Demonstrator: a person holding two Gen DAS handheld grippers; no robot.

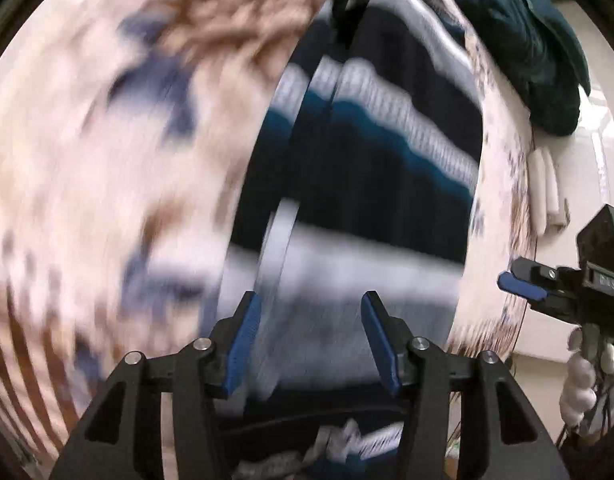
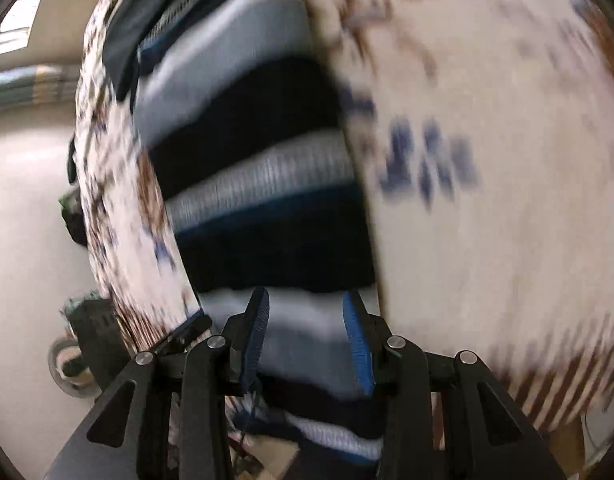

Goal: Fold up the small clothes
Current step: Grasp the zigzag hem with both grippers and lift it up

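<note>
Left wrist view: the left gripper (image 1: 311, 336) has its jaws spread, the blurred striped sweater (image 1: 371, 168) running from 12 to 6 o'clock over the patterned cloth (image 1: 107, 160); grip unclear. Right wrist view: the right gripper (image 2: 305, 336) has its jaws parted around the striped sweater's (image 2: 267, 200) hem; pinch uncertain.

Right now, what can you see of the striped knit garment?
The striped knit garment is ribbed, with navy, teal, grey and white bands. It lies spread along the floral-patterned cloth surface, its near end under both tools. Its white band sits between the left tool and the right tool; contact is blurred.
</note>
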